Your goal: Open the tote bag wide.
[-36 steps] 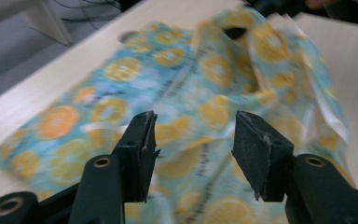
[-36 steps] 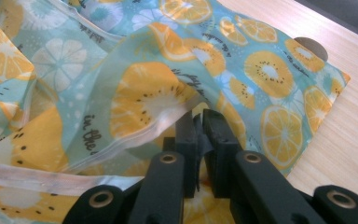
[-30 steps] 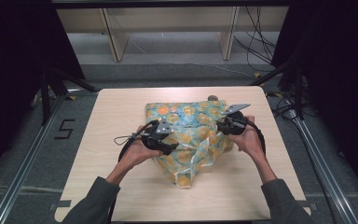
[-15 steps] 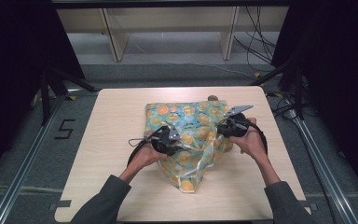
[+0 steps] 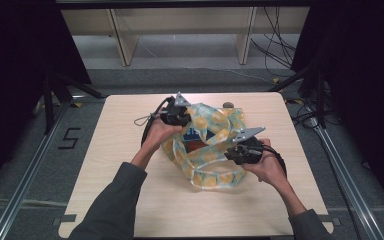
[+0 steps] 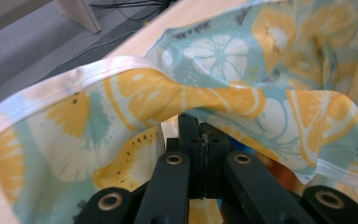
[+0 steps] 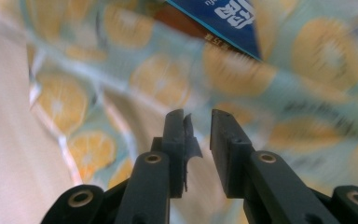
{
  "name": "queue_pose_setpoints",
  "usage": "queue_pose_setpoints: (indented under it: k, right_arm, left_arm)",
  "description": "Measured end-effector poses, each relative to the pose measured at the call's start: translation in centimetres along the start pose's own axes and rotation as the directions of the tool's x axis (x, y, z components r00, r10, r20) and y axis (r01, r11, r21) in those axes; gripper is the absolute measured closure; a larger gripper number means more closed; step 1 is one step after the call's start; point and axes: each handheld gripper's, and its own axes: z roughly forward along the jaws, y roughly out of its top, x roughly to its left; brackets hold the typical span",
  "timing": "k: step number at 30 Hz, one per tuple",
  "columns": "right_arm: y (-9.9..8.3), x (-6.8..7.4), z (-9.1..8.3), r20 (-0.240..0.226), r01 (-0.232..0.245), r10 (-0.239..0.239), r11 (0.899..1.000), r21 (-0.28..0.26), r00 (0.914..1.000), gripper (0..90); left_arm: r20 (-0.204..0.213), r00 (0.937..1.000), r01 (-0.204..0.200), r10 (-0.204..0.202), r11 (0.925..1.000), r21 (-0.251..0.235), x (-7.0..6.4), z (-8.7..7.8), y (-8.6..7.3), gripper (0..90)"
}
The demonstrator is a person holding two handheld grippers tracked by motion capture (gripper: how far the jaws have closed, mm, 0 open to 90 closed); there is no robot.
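A cloth bag (image 5: 211,161) printed with yellow citrus slices on pale blue lies crumpled at the table's middle. My left gripper (image 5: 180,116) is at the bag's far left side, its jaws pressed together on the white-trimmed edge of the fabric (image 6: 135,91), which drapes over the left gripper (image 6: 204,135). My right gripper (image 5: 235,152) is at the bag's near right side, and the right gripper (image 7: 198,126) stands open with a gap between its pads, just above the cloth (image 7: 233,70). A blue packet (image 5: 196,134) shows inside the bag, and the packet (image 7: 219,16) bears white print.
The light wooden table (image 5: 130,200) has bare surface to the left, right and front of the bag. A small dark object (image 5: 226,105) sits near the far edge. Beyond the table stand pale shelf legs (image 5: 122,45) and cables on the floor.
My left gripper moved from the bag's near left to its far side, pulling the fabric edge up and back. The right gripper came nearer the front. The bag bunched and its inside shows.
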Motion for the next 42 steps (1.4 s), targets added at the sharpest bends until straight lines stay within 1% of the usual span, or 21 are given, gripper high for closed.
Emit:
queue_pose_setpoints:
  k: [2,3,4,7,9,10,11,14,15,18,20,22,25,27,30,33,35,37,39,40,42]
  right_arm:
    - [0.2,0.1,0.6,0.049,0.032,-0.031,0.999,-0.026,0.9983,77.1]
    - [0.4,0.2,0.8,0.078,0.003,0.0,0.999,-0.047,0.997,77.4]
    - [0.7,0.1,0.8,0.082,-0.002,0.007,0.998,-0.058,0.9966,77.8]
    - [2.4,0.0,1.1,0.106,0.015,0.002,0.987,-0.161,0.9943,80.1]
    - [3.7,0.0,1.9,0.103,0.01,0.007,0.987,-0.163,0.9946,83.1]
    - [4.2,0.0,2.6,0.1,0.004,0.01,0.99,-0.14,0.995,84.0]
    - [4.5,-0.1,3.1,0.091,-0.003,0.011,0.996,-0.086,0.9958,85.1]
    - [5.1,-0.8,5.7,0.144,0.038,-0.044,0.998,0.046,0.9885,88.8]
    - [4.9,-0.9,6.3,0.121,0.002,-0.01,0.998,0.065,0.9926,89.7]
    - [4.0,-0.7,6.4,0.086,0.012,-0.022,0.994,0.107,0.9961,90.0]
    - [3.5,-0.4,5.7,0.051,0.045,-0.054,0.988,0.15,0.9972,90.0]
    - [2.7,0.4,5.5,0.019,0.055,-0.06,0.977,0.205,0.998,90.0]
    - [1.2,1.0,6.3,-0.021,0.068,-0.065,0.963,0.261,0.9977,90.0]
    - [0.3,1.3,6.8,-0.047,0.061,-0.05,0.955,0.289,0.9977,90.0]
    - [-0.6,1.5,6.6,-0.071,0.05,-0.032,0.96,0.276,0.997,90.0]
    - [-1.2,2.1,5.7,-0.109,0.052,-0.022,0.96,0.275,0.9938,90.0]
    - [-1.5,2.5,5.2,-0.14,0.063,-0.024,0.957,0.285,0.9899,90.0]
    - [-1.6,2.7,4.7,-0.137,0.071,-0.034,0.959,0.274,0.99,90.0]
    - [-0.6,2.3,3.7,-0.097,0.078,-0.059,0.977,0.199,0.9935,90.0]
    - [0.3,2.0,2.8,-0.085,0.064,-0.054,0.991,0.121,0.9949,89.0]
    - [1.8,1.4,1.9,-0.057,0.087,-0.084,0.995,0.046,0.9948,87.8]
  left_arm:
    - [0.017,0.9983,0.055,-0.055,0.9985,0.006,0.9,0.8,0.3,89.0]
    - [0.017,0.9973,0.072,-0.072,0.9974,0.003,1.0,1.1,0.3,89.0]
    - [0.02,0.9964,0.082,-0.082,0.9966,0.009,1.0,1.4,0.2,89.0]
    - [0.043,0.9958,0.079,-0.081,0.9962,0.036,0.8,2.0,-0.3,88.9]
    - [0.05,0.9935,0.1,-0.102,0.9943,0.037,0.8,2.2,-0.4,89.0]
    - [0.058,0.992,0.11,-0.112,0.993,0.043,0.9,2.3,-0.5,89.0]
    - [0.056,0.9923,0.108,-0.111,0.9931,0.045,0.9,2.4,-0.4,89.0]
    - [0.071,0.989,0.125,-0.13,0.9901,0.063,1.2,2.6,-0.6,89.0]
    - [0.06,0.99,0.124,-0.128,0.99,0.068,1.4,2.8,-0.7,89.0]
    - [0.05,0.9865,0.152,-0.156,0.9856,0.075,2.3,3.0,-1.3,89.0]
    - [0.054,0.9799,0.188,-0.192,0.9792,0.077,3.0,3.4,-1.8,89.0]
    - [0.055,0.9667,0.246,-0.25,0.9665,0.073,3.6,3.7,-2.3,88.9]
    - [0.044,0.9618,0.266,-0.27,0.9607,0.079,4.1,4.3,-2.8,88.9]
    - [0.035,0.9622,0.267,-0.27,0.9604,0.08,4.4,4.5,-3.0,88.8]
    - [-0.016,0.9629,0.27,-0.27,0.9586,0.091,5.2,4.9,-3.6,88.7]
    - [-0.046,0.9507,0.31,-0.307,0.945,0.105,6.1,5.3,-4.9,88.5]
    - [-0.033,0.947,0.321,-0.319,0.9428,0.089,6.0,5.4,-5.4,88.5]
    - [-0.019,0.951,0.309,-0.309,0.9473,0.084,5.7,5.3,-5.4,88.4]
    - [-0.006,0.9565,0.291,-0.292,0.9539,0.073,5.2,4.9,-5.0,88.2]
    - [0.009,0.9595,0.28,-0.281,0.9567,0.08,5.1,4.8,-4.8,88.0]
    - [0.016,0.9633,0.266,-0.268,0.9608,0.079,4.8,4.5,-4.5,88.0]
